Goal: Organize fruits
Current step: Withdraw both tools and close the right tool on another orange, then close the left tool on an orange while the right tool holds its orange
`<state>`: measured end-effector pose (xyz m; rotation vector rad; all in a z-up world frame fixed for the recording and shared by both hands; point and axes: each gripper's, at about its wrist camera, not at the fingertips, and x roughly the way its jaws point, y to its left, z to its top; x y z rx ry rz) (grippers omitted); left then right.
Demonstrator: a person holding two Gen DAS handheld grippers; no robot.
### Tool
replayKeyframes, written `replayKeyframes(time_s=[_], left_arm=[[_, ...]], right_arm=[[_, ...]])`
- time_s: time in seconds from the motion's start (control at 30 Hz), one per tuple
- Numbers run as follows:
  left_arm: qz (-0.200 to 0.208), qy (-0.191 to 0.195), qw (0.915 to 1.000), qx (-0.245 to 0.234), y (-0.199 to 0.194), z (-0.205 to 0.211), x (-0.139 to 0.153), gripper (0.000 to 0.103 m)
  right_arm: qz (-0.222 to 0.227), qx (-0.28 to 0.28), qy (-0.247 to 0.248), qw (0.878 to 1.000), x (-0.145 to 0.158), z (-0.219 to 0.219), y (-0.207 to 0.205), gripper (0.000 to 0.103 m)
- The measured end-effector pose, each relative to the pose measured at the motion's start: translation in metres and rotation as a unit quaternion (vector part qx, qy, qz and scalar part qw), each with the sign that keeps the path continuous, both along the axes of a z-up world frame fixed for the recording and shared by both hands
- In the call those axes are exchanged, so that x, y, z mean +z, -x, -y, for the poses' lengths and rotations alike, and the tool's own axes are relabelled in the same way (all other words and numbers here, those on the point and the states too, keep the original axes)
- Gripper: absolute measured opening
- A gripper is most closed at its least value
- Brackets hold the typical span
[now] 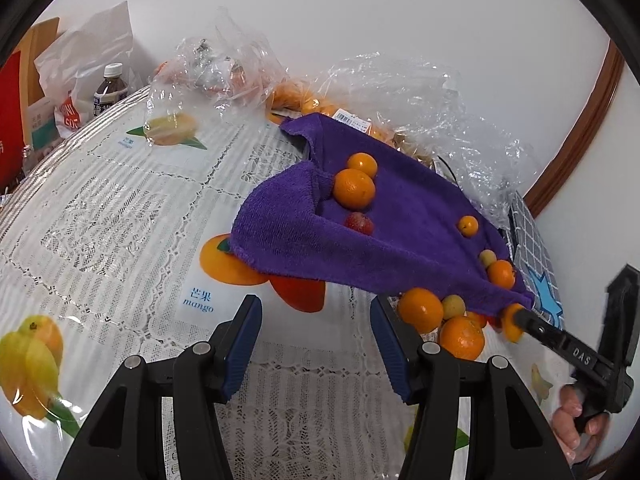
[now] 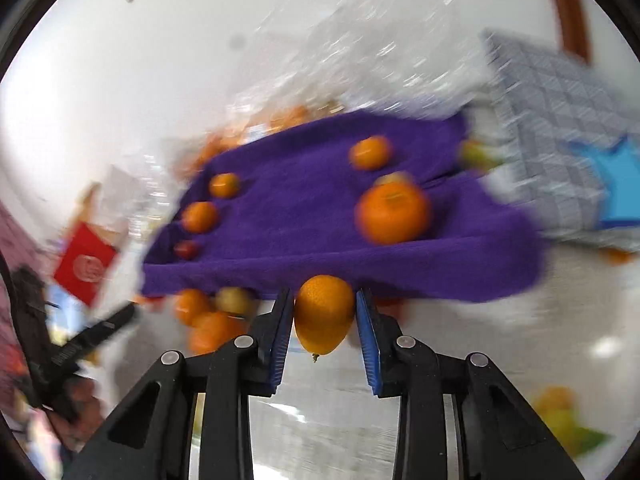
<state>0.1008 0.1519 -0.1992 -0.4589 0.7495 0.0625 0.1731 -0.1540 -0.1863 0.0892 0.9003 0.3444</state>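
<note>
While oranges [image 1: 354, 189] dot the purple towel [image 1: 408, 216], clear bags [image 1: 400, 92] hold more.

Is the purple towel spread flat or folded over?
Partly folded: the purple towel has its near edge flipped up and over, and oranges sit on the spread part.

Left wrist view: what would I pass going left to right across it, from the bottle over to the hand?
Dark bottle → clear bag over a printed mango → red fruit on the purple towel → small orange fruit on the towel → right gripper holding an orange fruit → the person's hand.
</note>
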Motion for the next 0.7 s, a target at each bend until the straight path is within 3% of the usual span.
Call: replayKeyframes(time_s=[0.07, 0.27, 0.4, 0.57, 0.7], left_arm=[[-0.005, -0.003, 1.0000, -0.002, -0.001, 0.002, -0.001, 0.054], [-0.011, -0.016, 0.9998, -0.001, -0.003, 0.006, -0.003, 0.054], [-0.015, -0.033, 0.9993, -0.001, -0.004, 0.011, -0.004, 0.054], [-0.022, -0.042, 0.9988, -0.007, -0.006, 0.015, -0.004, 0.056], [-0.017, -0.024, 0.9994, -0.018, -0.005, 0.012, -0.005, 0.064]], right_arm=[[-0.002, -0.008, 0.050, 0.999, 0.000, 0.008, 0.003, 0.032], [-0.029, 0.012, 0.052, 0.998, -0.018, 0.015, -0.001, 0.034], [0.003, 0.014, 0.078, 0.997, -0.018, 0.007, 0.004, 0.033], [0.000, 0.017, 0.069, 0.997, -0.018, 0.012, 0.007, 0.033], [-0.009, 0.015, 0.047, 0.999, -0.019, 0.018, 0.004, 0.033]])
